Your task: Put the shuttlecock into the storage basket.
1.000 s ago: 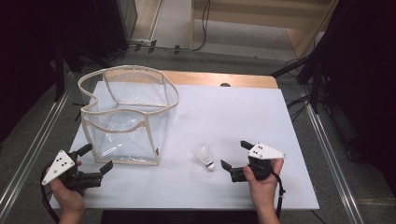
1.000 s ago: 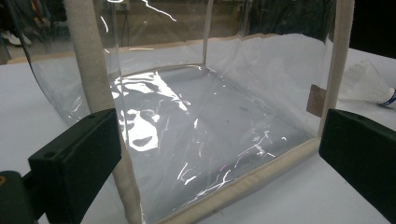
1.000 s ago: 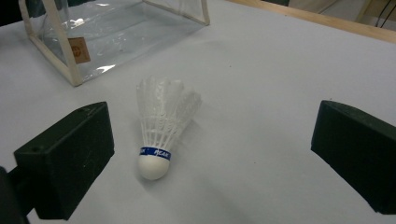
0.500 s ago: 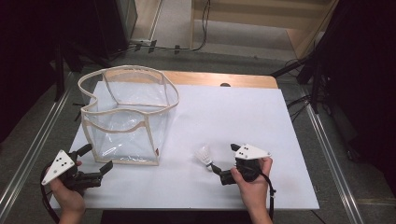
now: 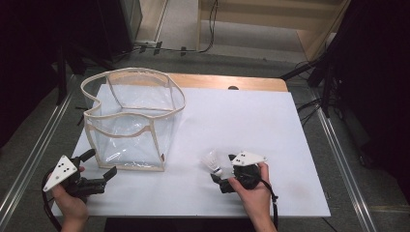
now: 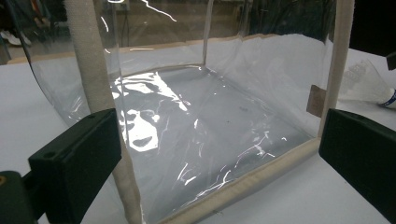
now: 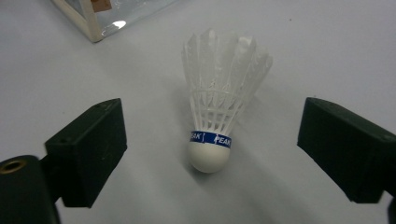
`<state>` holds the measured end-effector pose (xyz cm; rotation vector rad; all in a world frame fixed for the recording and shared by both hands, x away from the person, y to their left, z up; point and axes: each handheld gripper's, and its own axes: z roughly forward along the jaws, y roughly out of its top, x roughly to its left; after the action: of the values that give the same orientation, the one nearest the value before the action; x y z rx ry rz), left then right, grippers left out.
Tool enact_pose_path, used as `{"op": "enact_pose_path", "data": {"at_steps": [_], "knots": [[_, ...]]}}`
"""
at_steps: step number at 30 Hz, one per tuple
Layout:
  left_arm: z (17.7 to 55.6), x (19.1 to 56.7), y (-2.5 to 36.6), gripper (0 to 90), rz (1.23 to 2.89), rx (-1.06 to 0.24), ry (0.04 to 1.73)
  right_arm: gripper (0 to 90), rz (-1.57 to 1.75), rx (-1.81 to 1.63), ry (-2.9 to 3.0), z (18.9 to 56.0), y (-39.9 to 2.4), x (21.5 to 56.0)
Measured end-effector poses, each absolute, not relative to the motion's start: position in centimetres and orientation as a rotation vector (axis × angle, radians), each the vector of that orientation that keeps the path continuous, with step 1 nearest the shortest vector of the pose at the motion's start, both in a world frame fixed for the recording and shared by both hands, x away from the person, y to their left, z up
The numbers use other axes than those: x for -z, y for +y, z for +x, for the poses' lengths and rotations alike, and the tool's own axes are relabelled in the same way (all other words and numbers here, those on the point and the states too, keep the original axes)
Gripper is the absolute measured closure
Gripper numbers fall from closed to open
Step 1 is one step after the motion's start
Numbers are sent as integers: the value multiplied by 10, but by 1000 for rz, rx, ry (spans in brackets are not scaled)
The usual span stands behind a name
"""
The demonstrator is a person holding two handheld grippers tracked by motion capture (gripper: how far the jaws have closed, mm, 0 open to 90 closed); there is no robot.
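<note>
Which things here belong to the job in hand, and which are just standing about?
In the job:
- shuttlecock, lying between the open jaws of the right gripper, which have just been closing
- clear bag, upright in front of the left gripper

Just about:
- white table
- cables on the floor

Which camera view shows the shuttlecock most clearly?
The right gripper view: the shuttlecock lies close between the open jaws, with feathers, blue band and white cork sharp. In the high view it is small, and the left gripper view catches its feathers at the right edge.
</note>
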<state>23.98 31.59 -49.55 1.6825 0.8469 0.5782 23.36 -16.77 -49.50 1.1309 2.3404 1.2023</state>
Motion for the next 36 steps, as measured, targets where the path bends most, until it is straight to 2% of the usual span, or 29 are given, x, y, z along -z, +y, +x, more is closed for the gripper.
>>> {"op": "enact_pose_path", "data": {"at_steps": [4,7,10,12,15,22,26,28,36], "knots": [[240,496,316,0,1682,-577,846,137,1179,-1184,2342,234,-164,499],[240,496,316,0,1679,-577,844,244,1243,-1140,2305,233,-160,500],[240,496,316,0,1680,-578,846,304,1268,-1096,2295,232,-157,503],[240,496,317,0,1680,-577,847,313,1272,-1091,2310,232,-156,505],[240,496,317,0,1677,-576,849,413,1288,-1091,2308,230,-156,506],[240,495,317,0,1678,-577,849,480,1293,-1072,2323,229,-155,510],[240,496,317,0,1674,-572,850,553,1302,-1061,2337,229,-153,513],[240,496,317,0,1674,-573,851,618,1302,-1044,2341,230,-153,514],[240,496,317,0,1677,-578,850,626,1277,-1070,2356,231,-155,511]]}}
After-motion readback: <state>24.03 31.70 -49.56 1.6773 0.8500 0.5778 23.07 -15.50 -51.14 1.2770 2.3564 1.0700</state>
